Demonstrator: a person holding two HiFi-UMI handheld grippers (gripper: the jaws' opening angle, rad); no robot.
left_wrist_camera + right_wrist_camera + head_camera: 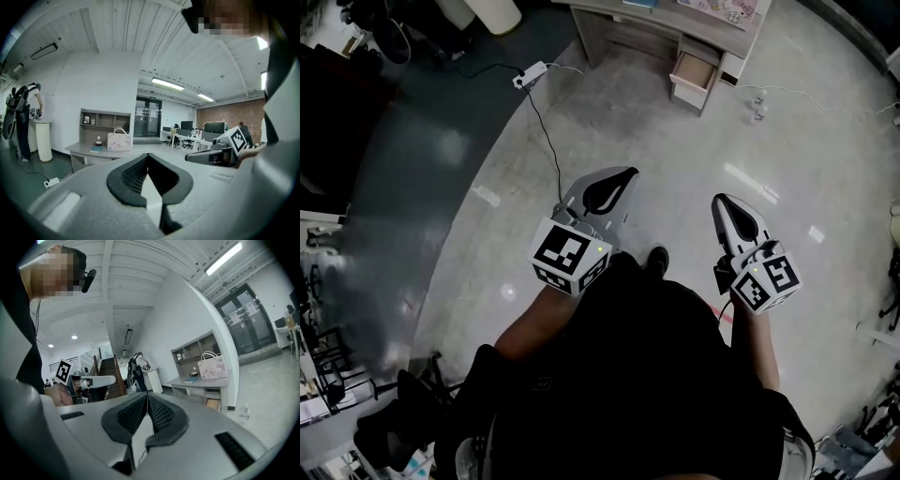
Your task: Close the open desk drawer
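Observation:
A grey desk [670, 23] stands far ahead across the floor, and its drawer [694, 75] is pulled open, showing a wooden inside. The right gripper view also shows the desk [201, 382] and the open drawer [213, 404] under its right end. In the left gripper view the desk [93, 151] carries a pale handbag [118, 140]. My left gripper [628, 173] and right gripper [719, 199] are held side by side at waist height, well short of the desk. Both are shut with nothing between the pads [133, 176].
A white power strip [530, 75] lies on the floor left of the desk, and its black cable [551, 150] runs toward me. A small plug with a cord [757, 108] lies right of the drawer. A person [21, 117] stands at a white pedestal [43, 140].

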